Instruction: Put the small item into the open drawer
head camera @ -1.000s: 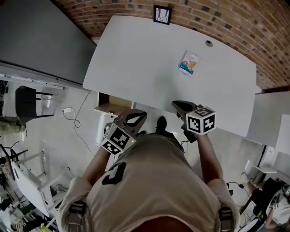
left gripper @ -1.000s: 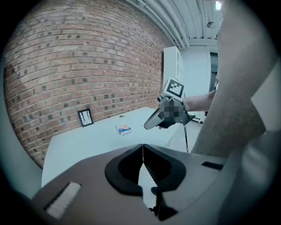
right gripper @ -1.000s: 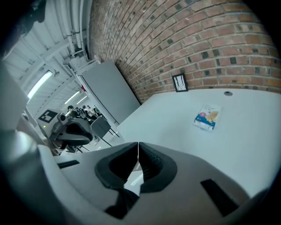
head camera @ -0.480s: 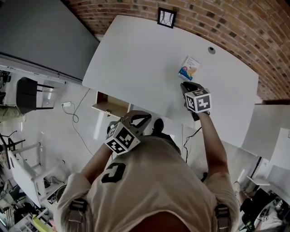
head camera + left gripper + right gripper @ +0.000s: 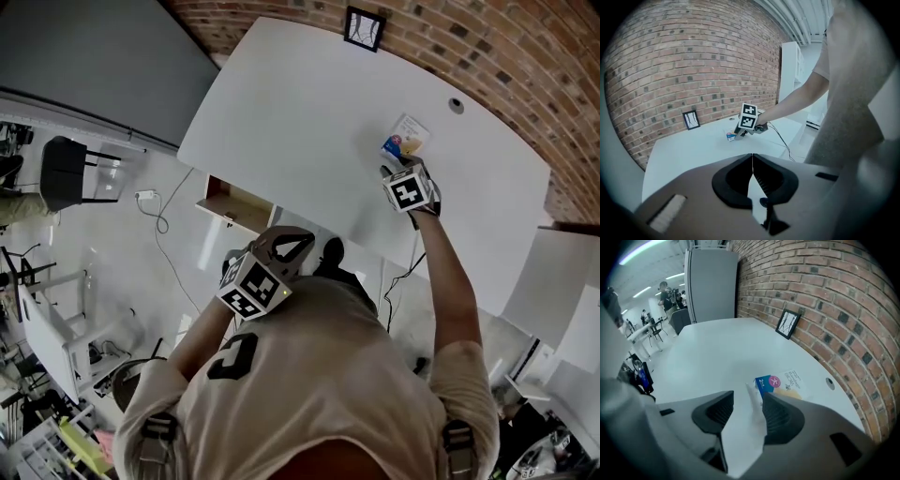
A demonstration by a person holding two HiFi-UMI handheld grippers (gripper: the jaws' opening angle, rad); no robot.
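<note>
While the left gripper [image 5: 752,171] hangs closed and empty near the open drawer [image 5: 234,208], the right gripper [image 5: 747,404], jaws just opening and clamping nothing, meets the small packet [image 5: 780,383] lying on the worktop [image 5: 300,103], seemingly needing next to straddle its edge and close.

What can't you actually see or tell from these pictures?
Open drawer interior: head view, the table covers most; contents too small to tell.
Small packet print: right gripper view, too blurred; its near edge sits behind one finger of the right gripper, whose fingers have just been opening, clamped on nothing.
Those fingers in the head view: hidden under the marker cube.
Framed picture image: head view, too small.
</note>
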